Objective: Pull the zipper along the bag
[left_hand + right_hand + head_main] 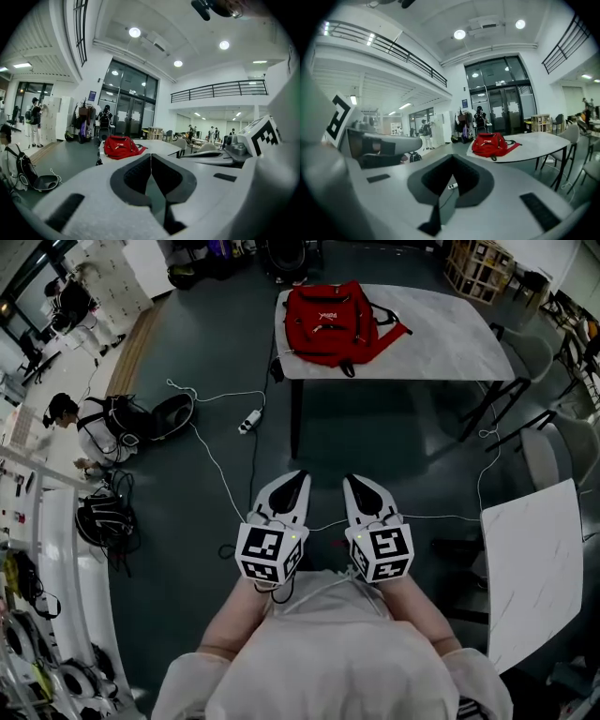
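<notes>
The red bag (330, 322) lies on the table (450, 338), well ahead of the left gripper (292, 482) and the right gripper (354, 484). Both are closed, empty and about equally far from it.

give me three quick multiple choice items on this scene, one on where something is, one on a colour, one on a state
1. Where does the backpack lie?
A. on the floor
B. on the table
C. on a chair

2. What colour is the backpack?
A. red
B. blue
C. green

3. How do the jaws of the left gripper stand?
A. wide apart
B. clamped on a zipper
C. together, empty

Answers:
1 B, it rests on the tabletop.
2 A, its fabric is red in every view.
3 C, the tips meet with nothing between them.
</notes>
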Demonstrator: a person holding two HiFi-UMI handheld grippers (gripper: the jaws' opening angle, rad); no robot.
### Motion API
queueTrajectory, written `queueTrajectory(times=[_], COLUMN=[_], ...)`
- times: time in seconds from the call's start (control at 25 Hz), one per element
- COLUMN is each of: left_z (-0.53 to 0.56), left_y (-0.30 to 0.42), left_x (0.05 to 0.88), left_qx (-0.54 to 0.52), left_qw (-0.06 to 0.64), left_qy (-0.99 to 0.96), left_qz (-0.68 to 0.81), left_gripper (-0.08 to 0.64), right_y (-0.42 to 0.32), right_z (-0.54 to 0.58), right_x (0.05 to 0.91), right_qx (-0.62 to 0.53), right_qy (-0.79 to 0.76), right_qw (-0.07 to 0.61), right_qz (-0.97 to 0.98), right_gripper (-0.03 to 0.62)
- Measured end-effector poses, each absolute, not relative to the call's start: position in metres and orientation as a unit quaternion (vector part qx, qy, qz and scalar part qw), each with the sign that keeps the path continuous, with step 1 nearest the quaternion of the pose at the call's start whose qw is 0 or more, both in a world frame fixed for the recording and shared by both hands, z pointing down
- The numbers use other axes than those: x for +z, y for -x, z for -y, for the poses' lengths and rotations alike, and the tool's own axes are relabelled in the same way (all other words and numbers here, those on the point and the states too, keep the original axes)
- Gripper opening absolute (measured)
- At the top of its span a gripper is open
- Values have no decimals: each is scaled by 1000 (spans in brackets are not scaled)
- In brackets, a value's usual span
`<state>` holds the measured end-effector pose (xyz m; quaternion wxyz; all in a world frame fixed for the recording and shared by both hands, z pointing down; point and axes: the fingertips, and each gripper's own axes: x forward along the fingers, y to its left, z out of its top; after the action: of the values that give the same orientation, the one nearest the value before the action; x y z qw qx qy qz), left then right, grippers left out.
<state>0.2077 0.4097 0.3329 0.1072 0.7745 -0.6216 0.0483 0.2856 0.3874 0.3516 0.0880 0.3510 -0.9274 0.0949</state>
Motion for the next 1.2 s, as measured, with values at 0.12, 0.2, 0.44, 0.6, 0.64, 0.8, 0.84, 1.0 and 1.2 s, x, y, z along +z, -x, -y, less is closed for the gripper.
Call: queueTrajectory(times=[0.12,0.2,0.44,0.6,0.64,0.8,0.84,1.0,1.2], left_z=[-398,-388,-344,-305,-294,-257,-249,-220,-199], left_y=[-188,-176,-121,-71,-58,-7,5,47,81], left_x=[335,340,347,345,344,345,345,346,373], left_qx=[45,45,44,40,40,42,42,44,44], left_qw=[107,110,120,125,125,128,130,136,175], left_qy=[-773,-773,-782,-788,-790,-798,-800,-803,-793], left_qz=[624,623,610,602,599,587,585,578,582], left_gripper=[21,21,21,21,21,21,21,21,21], right_y=[-272,-261,-204,-157,-144,-96,-86,-53,-31], right_z=[-374,-364,-321,-286,-277,-243,-236,-208,-190], right_x=[356,362,371,373,373,375,376,379,396], right_qx=[112,123,145,148,149,157,160,170,185], right_qy=[-355,-356,-362,-371,-373,-386,-389,-402,-402], right_qw=[83,87,97,103,104,111,112,119,150], right_qz=[925,922,916,911,910,902,900,892,884], right_gripper=[26,26,26,28,26,28,28,28,28])
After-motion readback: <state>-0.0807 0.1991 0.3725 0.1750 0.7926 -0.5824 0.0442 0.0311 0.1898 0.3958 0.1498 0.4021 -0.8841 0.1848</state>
